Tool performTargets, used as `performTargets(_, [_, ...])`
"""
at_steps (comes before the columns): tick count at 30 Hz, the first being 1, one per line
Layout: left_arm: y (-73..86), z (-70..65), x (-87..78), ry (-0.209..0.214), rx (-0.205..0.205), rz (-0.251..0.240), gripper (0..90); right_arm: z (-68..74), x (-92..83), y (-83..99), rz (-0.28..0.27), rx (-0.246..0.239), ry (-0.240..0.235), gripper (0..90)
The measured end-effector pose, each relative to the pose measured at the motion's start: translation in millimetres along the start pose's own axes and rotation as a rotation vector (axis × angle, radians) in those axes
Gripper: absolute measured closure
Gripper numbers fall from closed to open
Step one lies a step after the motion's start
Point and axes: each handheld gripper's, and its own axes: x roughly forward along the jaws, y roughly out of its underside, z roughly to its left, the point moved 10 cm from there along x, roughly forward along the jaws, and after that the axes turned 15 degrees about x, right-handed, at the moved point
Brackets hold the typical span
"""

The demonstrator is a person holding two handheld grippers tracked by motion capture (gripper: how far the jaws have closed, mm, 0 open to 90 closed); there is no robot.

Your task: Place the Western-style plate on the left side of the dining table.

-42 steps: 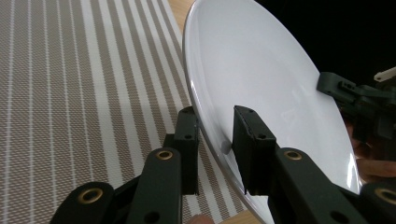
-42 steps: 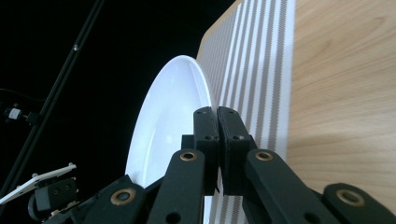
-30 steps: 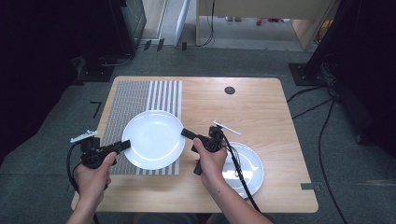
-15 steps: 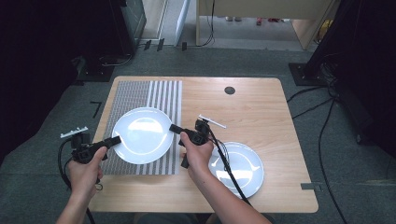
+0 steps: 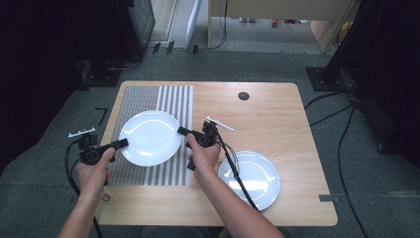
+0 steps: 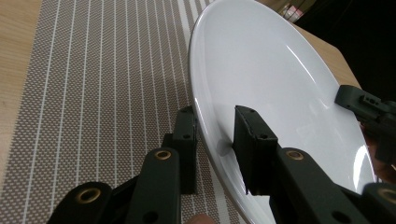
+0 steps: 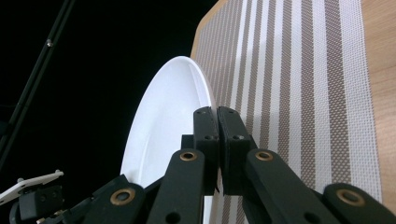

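Round white china plate (image 5: 150,137) number one is being carried by both grippers at once, and it hangs just over the striped grey and white woven placemat (image 5: 148,104) on the left part of the wooden bench (image 5: 267,114). The left gripper (image 5: 120,144) has its fingers clamped on the plate's near left rim; in the left gripper view one finger (image 6: 186,140) sits under the rim and the other lies on the plate's inside. The right gripper (image 5: 182,131) has its fingers pinched tight on the right rim, and in the right gripper view they look almost pressed together with only the thin edge between them.

From the gripper views the plate (image 6: 275,84) looks tilted and a bit above the mat, so I think it is not set down yet (I cannot see for sure whether any edge touches the mat).

A second round white plate (image 5: 250,178) lies flat on the bare wood near the front right, well apart from the mat.

So the grab and the lift look done. What seems left is to lower the plate flat onto the mat, then open both sets of fingers and pull the hands away.
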Motion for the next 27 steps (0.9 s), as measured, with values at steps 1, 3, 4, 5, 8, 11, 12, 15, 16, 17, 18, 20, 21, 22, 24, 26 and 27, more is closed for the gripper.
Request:
performTargets(1, [-0.4, 2.0, 2.5, -0.002, -0.001, 0.009, 71.7, -1.1, 1.7, -0.9, 0.001, 0.004, 0.002, 88.7])
performTargets(3, [-1.7, 4.3, 6.5, -0.010, -0.005, 0.013, 71.6, -4.0, 5.6, -3.1, -0.001, 0.012, 0.007, 88.7])
performTargets(4, [-2.3, 5.5, 8.4, -0.014, -0.004, 0.015, 71.5, -5.5, 7.1, -4.2, -0.004, 0.012, 0.011, 88.7])
performTargets(5, [-3.1, 6.8, 10.1, -0.020, -0.007, 0.017, 71.4, -6.6, 8.9, -5.0, -0.009, 0.017, 0.014, 88.7])
performTargets(8, [-6.2, 12.9, 14.6, -0.042, -0.014, 0.018, 71.7, -11.3, 16.8, -5.4, -0.010, 0.032, 0.030, 88.8])
performTargets(11, [-10.0, 17.5, 19.0, -0.060, -0.018, 0.019, 71.7, -12.7, 20.2, -5.9, -0.011, 0.024, 0.040, 88.8])
performTargets(12, [-11.3, 19.2, 21.2, -0.064, -0.015, 0.022, 71.8, -13.2, 21.7, -6.4, -0.013, 0.023, 0.042, 88.8])
performTargets(15, [-13.0, 23.5, 26.7, -0.068, -0.026, 0.030, 72.0, -16.9, 26.9, -8.9, -0.014, 0.031, 0.050, 88.8])
performTargets(16, [-13.2, 25.0, 28.5, -0.068, -0.028, 0.032, 72.2, -18.4, 28.3, -9.4, -0.012, 0.034, 0.054, 88.8])
performTargets(17, [-13.3, 26.2, 30.5, -0.068, -0.033, 0.033, 72.3, -20.0, 30.0, -10.4, -0.015, 0.037, 0.055, 88.8])
performTargets(18, [-13.4, 27.7, 32.5, -0.069, -0.039, 0.032, 72.6, -21.4, 31.5, -10.9, -0.014, 0.045, 0.058, 88.7])
performTargets(20, [-13.0, 30.9, 36.4, -0.073, -0.050, 0.034, 72.8, -24.9, 34.5, -12.1, -0.017, 0.049, 0.065, 88.7])
performTargets(21, [-12.6, 32.9, 38.5, -0.075, -0.055, 0.037, 72.9, -25.8, 36.2, -12.5, -0.018, 0.052, 0.069, 88.7])
performTargets(22, [-12.5, 34.6, 40.6, -0.076, -0.063, 0.038, 72.9, -26.9, 38.1, -13.3, -0.021, 0.051, 0.073, 88.7])
performTargets(24, [-12.4, 38.2, 44.9, -0.080, -0.074, 0.041, 72.8, -28.2, 41.8, -14.9, -0.027, 0.050, 0.081, 88.7])
performTargets(26, [-12.7, 40.5, 49.6, -0.077, -0.076, 0.047, 72.7, -29.3, 45.5, -18.2, -0.034, 0.041, 0.088, 88.7])
performTargets(27, [-13.1, 41.4, 52.3, -0.072, -0.083, 0.050, 72.5, -29.5, 46.8, -20.3, -0.037, 0.039, 0.092, 88.7])
